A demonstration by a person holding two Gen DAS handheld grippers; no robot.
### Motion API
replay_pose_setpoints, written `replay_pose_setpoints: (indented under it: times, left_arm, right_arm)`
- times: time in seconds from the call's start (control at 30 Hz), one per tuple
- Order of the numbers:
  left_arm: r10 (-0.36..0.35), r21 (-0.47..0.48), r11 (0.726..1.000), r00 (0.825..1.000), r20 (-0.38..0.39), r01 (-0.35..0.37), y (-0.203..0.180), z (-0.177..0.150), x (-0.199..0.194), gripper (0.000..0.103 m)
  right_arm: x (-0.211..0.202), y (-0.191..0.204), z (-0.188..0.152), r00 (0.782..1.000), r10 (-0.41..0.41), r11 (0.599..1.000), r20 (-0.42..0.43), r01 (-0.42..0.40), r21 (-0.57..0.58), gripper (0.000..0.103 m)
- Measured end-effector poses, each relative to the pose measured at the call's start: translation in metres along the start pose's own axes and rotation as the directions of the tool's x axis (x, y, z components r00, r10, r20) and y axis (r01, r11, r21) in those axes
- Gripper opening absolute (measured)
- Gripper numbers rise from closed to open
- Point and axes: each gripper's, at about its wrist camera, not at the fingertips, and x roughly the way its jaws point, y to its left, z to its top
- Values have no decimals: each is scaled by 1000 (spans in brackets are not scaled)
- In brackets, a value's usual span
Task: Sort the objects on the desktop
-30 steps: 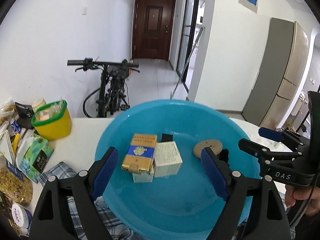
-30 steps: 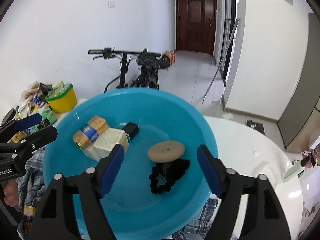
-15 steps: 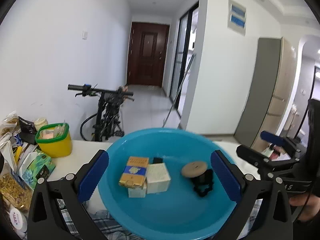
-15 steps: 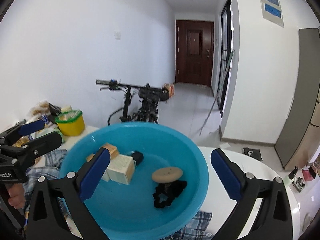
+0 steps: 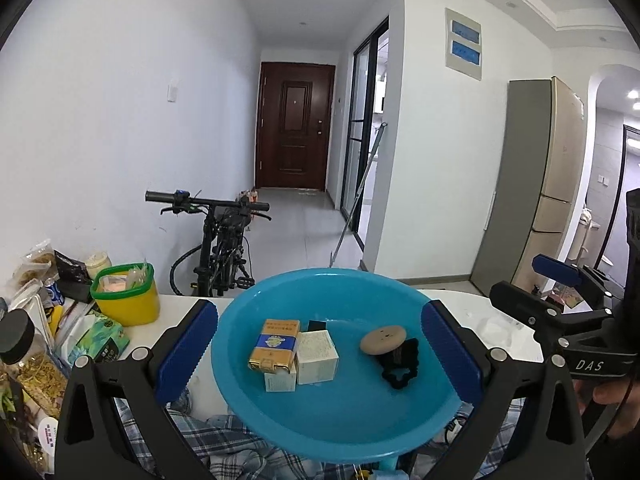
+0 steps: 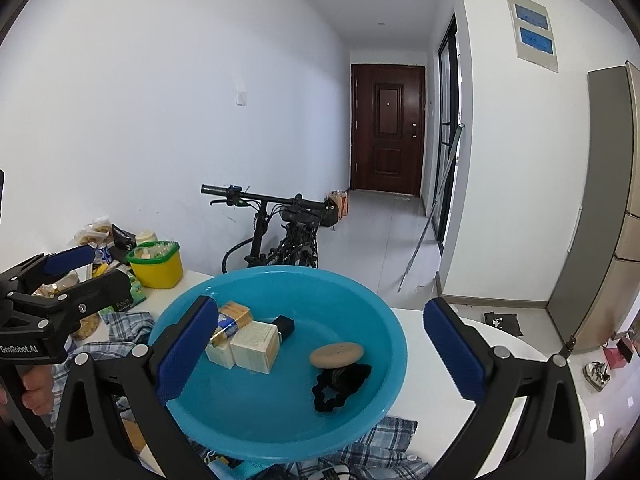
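Together, our left gripper (image 5: pixel 318 354) and right gripper (image 6: pixel 316 356) hover spread wide and empty above the blue basin (image 5: pixel 256 396), which rests on plaid cloth (image 5: pixel 224 438). Boxes (image 5: pixel 294 354), disc (image 5: pixel 383 340) and black scrunchie (image 5: pixel 400 364) lie inside; sorting seems nearly finished, next locating any leftover.

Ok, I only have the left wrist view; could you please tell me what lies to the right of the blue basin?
Observer: A sneaker lies past the edge of the table, right of the blue basin.
Operator: Thank you. Is the right claw carrying anything?
Observer: No; the right claw stands wide open, with nothing between its pads.
Operator: And under the basin on that side?
Observer: Checked cloth spreads out from under its near right rim.
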Motion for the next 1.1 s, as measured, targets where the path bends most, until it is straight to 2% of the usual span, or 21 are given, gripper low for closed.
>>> replay_pose_setpoints:
  times: [0.37, 0.57, 1.1]
  left_arm:
    - [-4, 13, 1000, 999, 35, 4, -7, 1, -47, 103]
    - [-39, -13, 999, 999, 18, 40, -7, -2, -69, 103]
    - [-45, 22, 999, 999, 30, 44, -18, -14, -123, 103]
  right_arm:
    - [-40, 9, 1, 999, 2, 1000, 32, -2, -4, 102]
    - [-59, 13, -2, 999, -2, 1000, 40, 2, -9, 102]
    - [-102, 19, -10, 998, -11, 1000, 66, 12, -15, 102]
